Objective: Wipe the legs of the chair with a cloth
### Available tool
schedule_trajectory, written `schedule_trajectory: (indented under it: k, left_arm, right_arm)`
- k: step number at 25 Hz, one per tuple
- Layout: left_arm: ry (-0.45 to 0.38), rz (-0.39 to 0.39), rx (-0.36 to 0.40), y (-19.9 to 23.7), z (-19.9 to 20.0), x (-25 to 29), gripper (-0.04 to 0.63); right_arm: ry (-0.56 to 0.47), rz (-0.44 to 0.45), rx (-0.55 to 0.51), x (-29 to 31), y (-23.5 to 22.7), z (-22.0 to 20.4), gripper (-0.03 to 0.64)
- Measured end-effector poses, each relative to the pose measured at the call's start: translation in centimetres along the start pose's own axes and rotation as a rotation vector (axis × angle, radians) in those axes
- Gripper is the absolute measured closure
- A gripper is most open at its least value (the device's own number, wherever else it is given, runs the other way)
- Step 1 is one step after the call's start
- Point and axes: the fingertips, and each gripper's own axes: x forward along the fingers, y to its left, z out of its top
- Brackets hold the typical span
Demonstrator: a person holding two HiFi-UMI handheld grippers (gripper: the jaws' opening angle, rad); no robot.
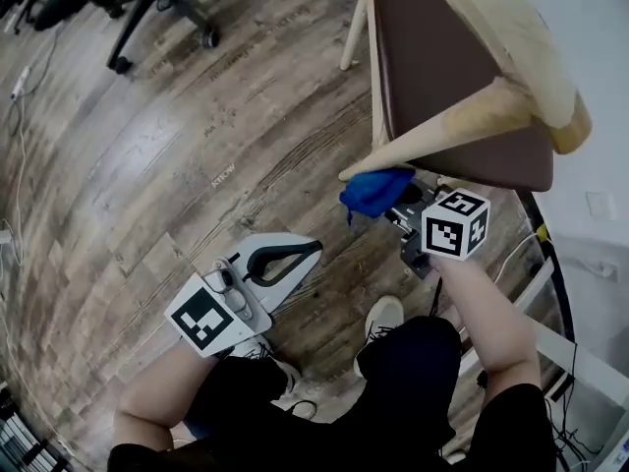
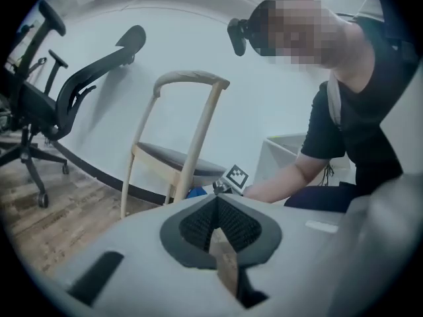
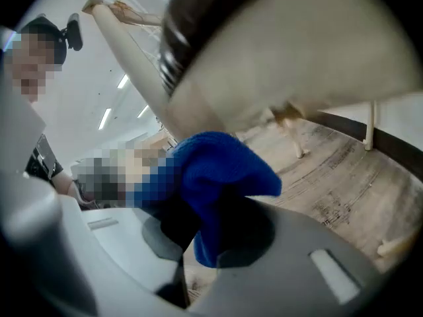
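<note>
- My right claw (image 1: 395, 205) is clamped on the blue cloth (image 1: 376, 191), which lies against a chair leg (image 1: 432, 136) at 2 o'clock.
- The cloth looks soft, light and limp. Held by a bunched fold, it should mould round the stiff wooden leg.
- My left claw (image 1: 295, 256), at 7 o'clock, has its jaws together on nothing.
- No container is in view.

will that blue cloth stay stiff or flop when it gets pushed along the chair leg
Likely floppy: the blue cloth bunches and droops over the right claw, which is shut on it. It probably weighs little, since that one pinch carries it. Its fuzzy surface should drag, not slide, on the wooden chair leg.
</note>
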Motion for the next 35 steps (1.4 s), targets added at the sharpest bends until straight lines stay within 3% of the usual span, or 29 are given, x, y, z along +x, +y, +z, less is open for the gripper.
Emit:
schedule_trajectory:
  k: [7,13,22,29,35]
  left_arm:
    - [0.011,0.029,0.085,2.0,-0.3,0.4,0.598]
    - [0.025,0.05,0.101,3.7,-0.7,0.7,0.597]
    - [0.056,0.066,0.11,4.4,-1.4,0.4,0.597]
    - [0.072,0.067,0.112,4.5,-2.1,-0.7,0.597]
    - [0.079,0.045,0.106,4.2,-2.4,-0.9,0.597]
  right_arm:
    - [0.022,0.005,0.016,2.4,-5.2,-4.6,0.552]
    - [0.098,-0.027,0.019,5.9,-10.2,-9.1,0.551]
    - [0.213,-0.141,0.142,11.3,-17.6,-17.1,0.551]
    - [0.193,-0.17,0.193,12.1,-18.6,-18.4,0.549]
    - [0.156,-0.175,0.163,11.1,-16.7,-16.5,0.551]
